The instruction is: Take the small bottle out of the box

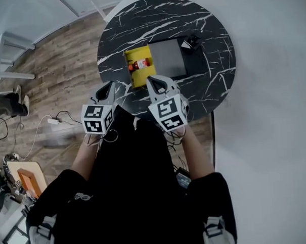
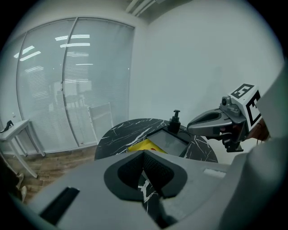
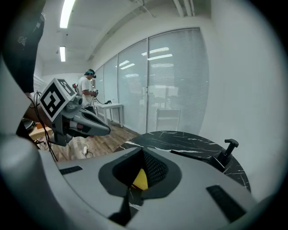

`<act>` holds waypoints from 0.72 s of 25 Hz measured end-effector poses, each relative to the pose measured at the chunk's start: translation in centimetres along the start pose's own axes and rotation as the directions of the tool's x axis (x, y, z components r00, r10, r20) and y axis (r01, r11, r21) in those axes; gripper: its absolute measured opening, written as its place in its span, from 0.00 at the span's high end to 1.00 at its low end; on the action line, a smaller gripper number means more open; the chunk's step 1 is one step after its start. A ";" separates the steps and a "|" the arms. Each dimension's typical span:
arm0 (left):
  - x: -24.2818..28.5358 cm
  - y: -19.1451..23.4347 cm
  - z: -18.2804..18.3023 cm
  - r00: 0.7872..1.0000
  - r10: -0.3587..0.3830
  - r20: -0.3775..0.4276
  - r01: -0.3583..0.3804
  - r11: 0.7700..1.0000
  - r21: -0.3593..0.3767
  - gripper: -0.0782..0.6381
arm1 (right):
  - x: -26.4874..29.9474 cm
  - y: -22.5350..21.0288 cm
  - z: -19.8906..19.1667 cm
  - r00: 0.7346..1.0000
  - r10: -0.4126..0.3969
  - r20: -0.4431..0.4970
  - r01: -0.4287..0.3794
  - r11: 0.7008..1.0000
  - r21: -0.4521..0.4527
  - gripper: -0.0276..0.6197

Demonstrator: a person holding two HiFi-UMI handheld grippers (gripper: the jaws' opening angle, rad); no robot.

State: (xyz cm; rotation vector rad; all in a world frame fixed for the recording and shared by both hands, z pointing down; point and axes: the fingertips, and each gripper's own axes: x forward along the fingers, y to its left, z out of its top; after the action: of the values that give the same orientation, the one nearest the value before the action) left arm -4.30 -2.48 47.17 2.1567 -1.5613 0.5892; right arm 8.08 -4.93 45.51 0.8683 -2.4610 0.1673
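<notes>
On the round black marble table (image 1: pixel 199 21) an open yellow box (image 1: pixel 139 69) holds a small bottle (image 1: pixel 139 64) with a red label, lying flat. My left gripper (image 1: pixel 111 87) hovers at the table's near edge, left of the box, jaws shut and empty. Just right of the box's near end, my right gripper (image 1: pixel 152 81) is also shut on nothing. In the left gripper view the shut gripper (image 2: pixel 144 155) points at the yellow box (image 2: pixel 146 146). In the right gripper view a strip of the yellow box (image 3: pixel 140 179) shows below the shut gripper (image 3: pixel 143 152).
A dark grey tray (image 1: pixel 166 58) lies right of the box, with a black pump bottle (image 1: pixel 191 41) at its far right corner. Wooden floor with cables (image 1: pixel 51 121) lies to the left, a white wall to the right. A person (image 3: pixel 87 92) stands far off.
</notes>
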 end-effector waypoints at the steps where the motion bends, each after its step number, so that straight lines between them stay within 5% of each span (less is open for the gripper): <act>1: 0.4 0.0 -0.3 1.000 -0.002 -0.005 0.002 1.000 -0.008 0.89 | 0.5 -0.1 -0.3 1.000 0.000 -0.020 0.000 1.000 -0.010 0.96; 8: 3.5 1.7 -1.9 0.998 -0.030 -0.046 0.028 0.999 -0.032 0.89 | 4.1 -0.6 -1.3 0.990 0.003 -0.144 -0.028 0.985 -0.172 0.96; 15: 6.4 3.7 -3.5 0.995 -0.046 -0.089 0.040 0.997 -0.073 0.89 | 7.5 -0.7 -3.7 0.947 -0.019 -0.320 -0.114 0.912 -0.394 0.96; 18: 7.4 3.8 -4.3 0.993 -0.059 -0.105 0.048 0.994 -0.100 0.89 | 8.7 -0.5 -4.4 0.929 -0.003 -0.371 -0.164 0.894 -0.417 0.96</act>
State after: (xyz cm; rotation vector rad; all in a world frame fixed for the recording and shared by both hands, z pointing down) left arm -6.25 -6.94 55.15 2.0530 -1.4408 0.5899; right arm 4.58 -8.87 53.75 0.4812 -2.0632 -0.1860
